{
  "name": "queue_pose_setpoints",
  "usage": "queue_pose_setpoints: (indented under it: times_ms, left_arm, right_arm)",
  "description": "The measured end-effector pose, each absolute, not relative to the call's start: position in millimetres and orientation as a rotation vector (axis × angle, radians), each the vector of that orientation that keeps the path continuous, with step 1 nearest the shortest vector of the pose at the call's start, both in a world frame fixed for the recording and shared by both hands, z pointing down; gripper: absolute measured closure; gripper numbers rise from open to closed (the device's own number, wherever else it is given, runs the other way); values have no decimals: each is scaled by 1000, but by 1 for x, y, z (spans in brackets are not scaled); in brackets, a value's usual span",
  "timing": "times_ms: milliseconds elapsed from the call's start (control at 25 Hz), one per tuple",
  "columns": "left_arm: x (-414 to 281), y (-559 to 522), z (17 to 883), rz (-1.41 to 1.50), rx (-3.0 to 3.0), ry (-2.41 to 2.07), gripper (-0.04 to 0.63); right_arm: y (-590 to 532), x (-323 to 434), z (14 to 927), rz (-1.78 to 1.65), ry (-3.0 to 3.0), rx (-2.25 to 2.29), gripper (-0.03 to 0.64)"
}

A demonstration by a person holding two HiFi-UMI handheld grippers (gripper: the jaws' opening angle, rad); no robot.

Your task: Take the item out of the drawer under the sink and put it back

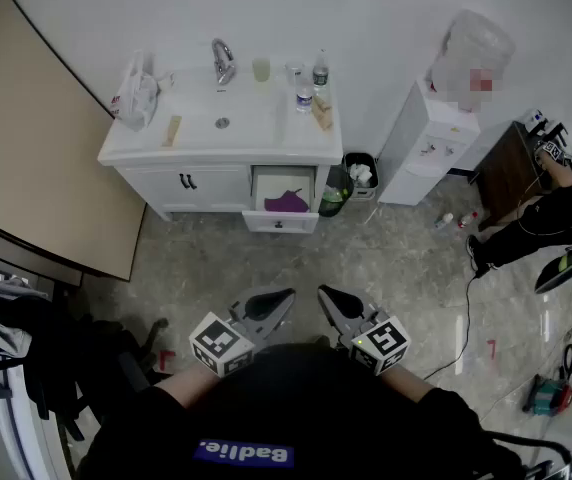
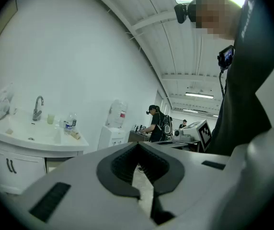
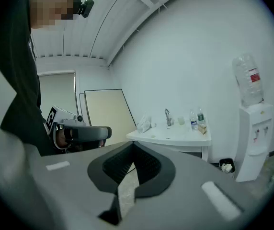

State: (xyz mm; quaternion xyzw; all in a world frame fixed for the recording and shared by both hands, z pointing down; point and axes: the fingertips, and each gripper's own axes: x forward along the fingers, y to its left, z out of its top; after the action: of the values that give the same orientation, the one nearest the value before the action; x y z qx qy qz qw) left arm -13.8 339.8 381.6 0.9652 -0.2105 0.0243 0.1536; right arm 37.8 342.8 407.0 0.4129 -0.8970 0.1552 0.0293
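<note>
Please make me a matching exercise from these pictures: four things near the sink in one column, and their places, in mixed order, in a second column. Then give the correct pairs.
Things:
1. purple soft item
2. white plastic bag
3. small black waste bin
4. chrome tap

Places:
A. floor, right of the white cabinet
B. inside the open white drawer
C. behind the basin
D. countertop, left end

Pairs: 1-B, 2-D, 3-A, 4-C

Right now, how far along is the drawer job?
Done: the drawer under the sink stands open, with the purple item inside. In hand: nothing. The left gripper and right gripper are shut, empty and well short of it. Left: lift the item out and put it back, unless that is already done; I cannot tell.
</note>
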Motion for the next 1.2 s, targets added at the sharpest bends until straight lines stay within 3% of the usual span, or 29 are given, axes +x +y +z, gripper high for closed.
queue_pose_setpoints:
  times_ms: [600, 1200]
  left_arm:
    - [-2, 337, 385, 99, 2767, -643, 591]
    - [41, 329, 388, 138, 2731, -805, 591]
  right_arm:
    - [342, 48, 406, 493, -2816, 1232, 615]
    - [329, 106, 412, 547, -2850, 1174, 615]
